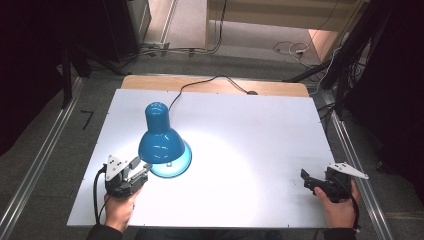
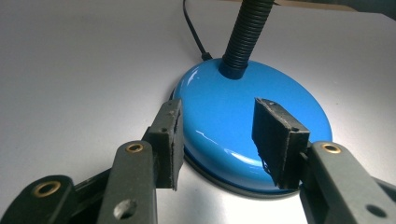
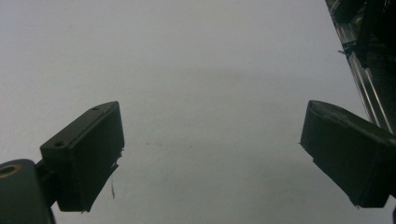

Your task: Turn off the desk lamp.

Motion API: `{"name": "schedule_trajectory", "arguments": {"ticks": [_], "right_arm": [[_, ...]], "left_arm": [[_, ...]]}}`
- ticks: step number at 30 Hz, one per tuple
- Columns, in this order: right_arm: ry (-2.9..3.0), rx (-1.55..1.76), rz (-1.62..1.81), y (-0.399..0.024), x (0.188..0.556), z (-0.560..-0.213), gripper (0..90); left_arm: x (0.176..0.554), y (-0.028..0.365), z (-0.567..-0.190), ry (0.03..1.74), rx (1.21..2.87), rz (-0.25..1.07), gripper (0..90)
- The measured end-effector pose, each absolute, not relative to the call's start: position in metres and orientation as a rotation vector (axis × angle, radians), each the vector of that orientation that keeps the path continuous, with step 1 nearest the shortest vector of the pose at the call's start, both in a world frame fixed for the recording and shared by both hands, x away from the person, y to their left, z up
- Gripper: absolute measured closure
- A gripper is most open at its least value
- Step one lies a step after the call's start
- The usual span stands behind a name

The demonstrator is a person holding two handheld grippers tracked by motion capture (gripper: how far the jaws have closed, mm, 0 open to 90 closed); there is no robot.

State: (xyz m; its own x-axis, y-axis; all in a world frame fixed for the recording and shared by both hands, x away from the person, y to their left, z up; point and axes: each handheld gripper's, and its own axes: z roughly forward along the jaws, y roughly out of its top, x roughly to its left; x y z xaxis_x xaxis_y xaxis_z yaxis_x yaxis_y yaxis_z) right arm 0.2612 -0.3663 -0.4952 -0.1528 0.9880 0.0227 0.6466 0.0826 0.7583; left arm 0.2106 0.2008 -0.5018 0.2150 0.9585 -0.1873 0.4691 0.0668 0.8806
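High view: there is one blue lamp (image 1: 161, 141), two grippers and two hands. The lamp has one shade, one round base (image 1: 172, 162) and one black cord (image 1: 200, 85) that runs off the far edge of the table. The lamp is lit and makes a bright patch on the white table (image 1: 260, 125).

The left gripper (image 1: 141, 171) sits just beside the near side of the lamp's base. In the left gripper view, its two jaws stand apart, one at each side of the base's (image 2: 247, 121) near rim. I cannot tell if they touch it. The ribbed black neck (image 2: 246, 32) goes up from the base just past the jaws.

The right gripper (image 1: 307, 179) is well apart from the lamp, near the right edge of the table. In the right gripper view, its jaws are spread wide with bare table (image 3: 196, 93) between them.

The table is white and flat, with a strip of wood at its far edge. Around it is a grey floor with metal rails (image 1: 30, 170) and some loose wires (image 1: 290, 48). The room is dark at both sides.
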Motion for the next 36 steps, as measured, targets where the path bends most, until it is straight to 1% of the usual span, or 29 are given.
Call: {"name": "schedule_trajectory", "arguments": {"ticks": [4,10,13,19,25,27,36], "right_arm": [[1.860,1.605,0.875,-0.367,0.261,-0.495,4.9],[1.859,1.605,0.873,-0.366,0.261,-0.495,4.9],[1.862,1.603,0.872,-0.366,0.261,-0.496,4.9],[1.862,1.603,0.873,-0.366,0.261,-0.496,4.9],[1.863,1.607,0.873,-0.366,0.261,-0.496,4.9],[1.864,1.607,0.872,-0.366,0.261,-0.496,4.9],[1.870,1.605,0.871,-0.366,0.261,-0.496,4.9]], "left_arm": [[0.212,0.199,-0.502,1.381,1.564,0.635,64.5],[0.214,0.195,-0.502,1.366,1.571,0.621,69.6],[0.215,0.192,-0.503,1.361,1.580,0.620,70.4],[0.217,0.184,-0.503,1.334,1.594,0.602,79.7],[0.220,0.177,-0.505,1.298,1.629,0.576,85.8],[0.220,0.175,-0.506,1.289,1.635,0.572,89.9],[0.224,0.165,-0.507,1.263,1.661,0.567,90.0]]}}
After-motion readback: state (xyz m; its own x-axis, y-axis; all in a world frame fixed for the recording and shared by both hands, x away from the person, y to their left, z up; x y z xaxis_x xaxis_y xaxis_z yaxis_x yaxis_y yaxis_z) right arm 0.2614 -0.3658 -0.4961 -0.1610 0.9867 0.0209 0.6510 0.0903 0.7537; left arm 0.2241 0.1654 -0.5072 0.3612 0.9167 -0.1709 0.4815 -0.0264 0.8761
